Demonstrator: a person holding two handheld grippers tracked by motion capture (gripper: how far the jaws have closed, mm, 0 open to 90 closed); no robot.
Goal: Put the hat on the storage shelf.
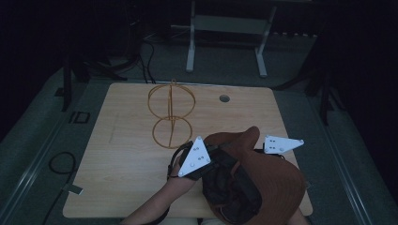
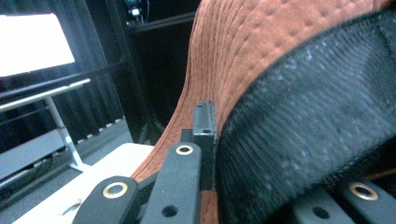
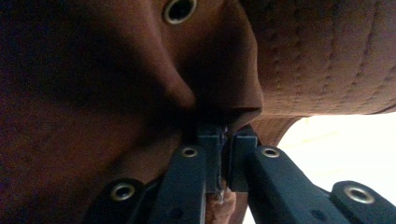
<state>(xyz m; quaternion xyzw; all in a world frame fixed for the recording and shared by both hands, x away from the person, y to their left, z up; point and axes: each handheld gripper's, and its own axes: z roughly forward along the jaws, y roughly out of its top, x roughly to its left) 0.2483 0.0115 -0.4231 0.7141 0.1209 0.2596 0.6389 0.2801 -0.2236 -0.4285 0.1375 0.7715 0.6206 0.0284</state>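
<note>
The wooden table (image 1: 126,187) is the biggest thing here, pale brown with round corners; a small round hole (image 1: 225,98) sits near its far edge. A brown cap (image 1: 277,183) with a black mesh back is held up over the near right part of the table, close to the person; its brim points toward the far side.

A gold wire stand (image 1: 171,115) rests on the table past the cap, well apart from it; it has a big ring on top and a smaller ring at the bottom.

The left gripper (image 2: 208,140) is at the left side of the cap; its jaws are pressed together on the cap's edge, where the brown cloth meets the black mesh. The right gripper (image 3: 223,144) is at the cap's right side; its jaws are squeezed tight on a fold of the brown cloth, just under a small metal air hole (image 3: 178,9).
</note>
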